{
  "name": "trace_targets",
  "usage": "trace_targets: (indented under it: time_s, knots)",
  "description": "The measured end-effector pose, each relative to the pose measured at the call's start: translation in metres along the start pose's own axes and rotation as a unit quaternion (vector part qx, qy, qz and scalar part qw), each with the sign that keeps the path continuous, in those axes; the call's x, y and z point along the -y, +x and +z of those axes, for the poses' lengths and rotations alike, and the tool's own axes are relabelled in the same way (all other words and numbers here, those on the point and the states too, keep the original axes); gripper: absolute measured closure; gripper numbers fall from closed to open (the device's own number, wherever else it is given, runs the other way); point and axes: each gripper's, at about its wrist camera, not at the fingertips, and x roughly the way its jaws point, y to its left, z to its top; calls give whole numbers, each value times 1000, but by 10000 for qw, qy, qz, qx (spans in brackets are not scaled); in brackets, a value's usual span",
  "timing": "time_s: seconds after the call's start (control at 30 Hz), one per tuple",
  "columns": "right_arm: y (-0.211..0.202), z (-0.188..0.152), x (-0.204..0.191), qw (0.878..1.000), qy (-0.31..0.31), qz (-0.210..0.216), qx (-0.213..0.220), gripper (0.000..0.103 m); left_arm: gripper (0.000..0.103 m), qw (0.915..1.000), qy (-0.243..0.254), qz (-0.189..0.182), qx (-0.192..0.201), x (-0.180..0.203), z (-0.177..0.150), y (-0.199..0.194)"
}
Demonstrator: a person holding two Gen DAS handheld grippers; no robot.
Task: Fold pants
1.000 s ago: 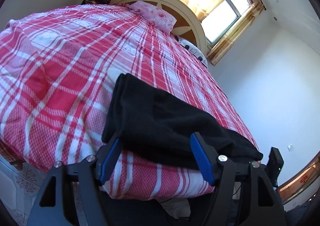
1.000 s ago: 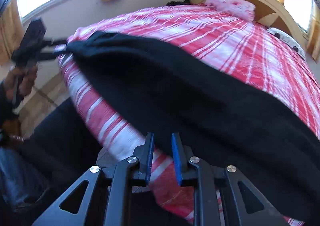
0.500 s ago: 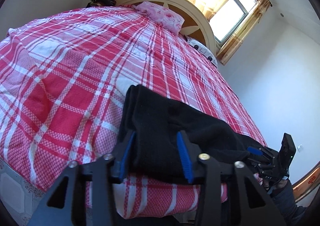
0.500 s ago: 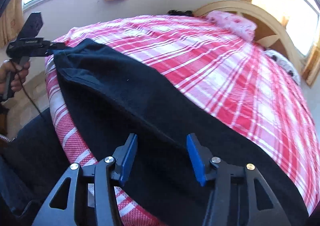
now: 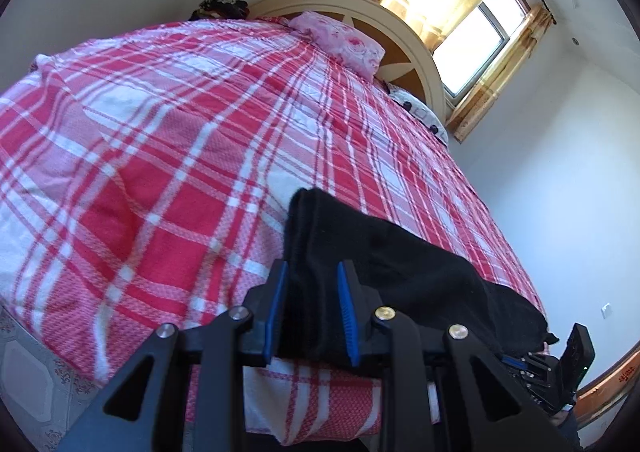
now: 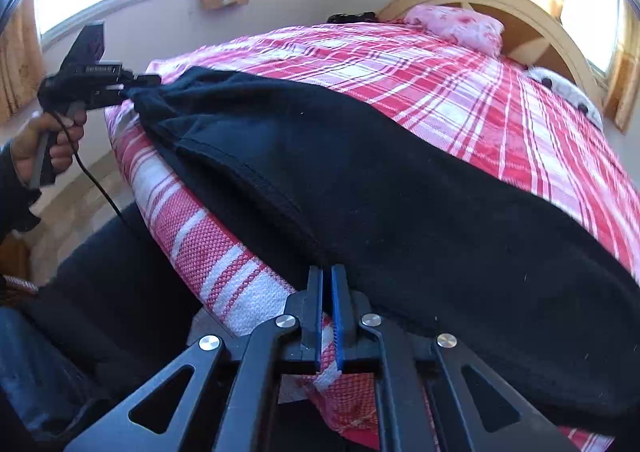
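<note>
Black pants [image 5: 400,264] lie stretched along the near edge of a bed with a red and white plaid sheet [image 5: 160,171]. My left gripper [image 5: 313,266] has one end of the pants between its blue pads; the jaws are closing and the cloth fills the gap. In the right wrist view that left gripper [image 6: 120,91] holds the far end of the pants [image 6: 400,191], which run taut from it. My right gripper [image 6: 326,270] is shut, with its tips pinched on the pants' near edge at the bed's side. It also shows low right as the right gripper [image 5: 520,364].
A pink pillow [image 5: 340,39] and a rounded wooden headboard [image 5: 400,35] stand at the bed's far end, under a bright curtained window [image 5: 480,35]. Tiled floor [image 5: 24,372] lies below the bed's edge. A person's hand [image 6: 48,143] and dark-clothed legs [image 6: 100,292] are close beside the bed.
The left gripper's jaws went from wide to narrow around the pants' end as it moved in. The right gripper opened over the pants, then drew back to their edge and shut.
</note>
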Motion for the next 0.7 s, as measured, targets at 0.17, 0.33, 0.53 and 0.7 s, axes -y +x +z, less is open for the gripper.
trace_targets:
  time_s: [0.17,0.33,0.53,0.7]
  knots:
    - [-10,-2,-7,9999,-101,24,5,95,77,9992,158,233,290,5,7,-14]
    - [-12,9,-18,9991,-231,-143,339,91,77,9984,489,36,278,36,5,-11]
    - [0,10,-24,9989,-367,-250,119,86,76,9927,1096,-496,-74,93,-16,3]
    - [-48,-14,27,9979,218,-477,379,81,66,9832,1528,-886,-453,139,-36,33]
